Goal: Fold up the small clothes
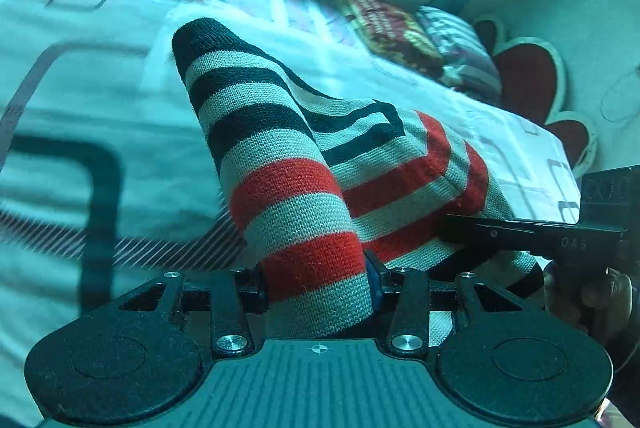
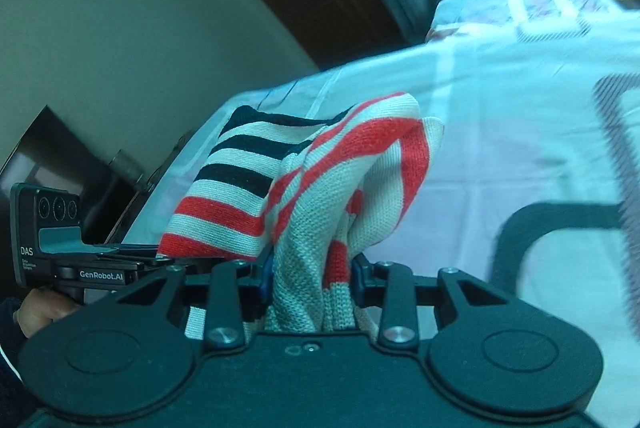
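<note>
Both the left claw (image 1: 320, 284) and the right claw (image 2: 312, 278) pinch the striped sweater (image 1: 288, 164), its knit bunched between their pads and lifted over the bed (image 1: 80, 76) ahead.

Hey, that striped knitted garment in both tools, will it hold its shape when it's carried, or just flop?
The red, black and grey striped knitted garment will probably flop: it bends and bunches between the left tool and the right tool. It seems light, since small pinches carry it. The coarse knit likely grips well rather than slipping.
</note>
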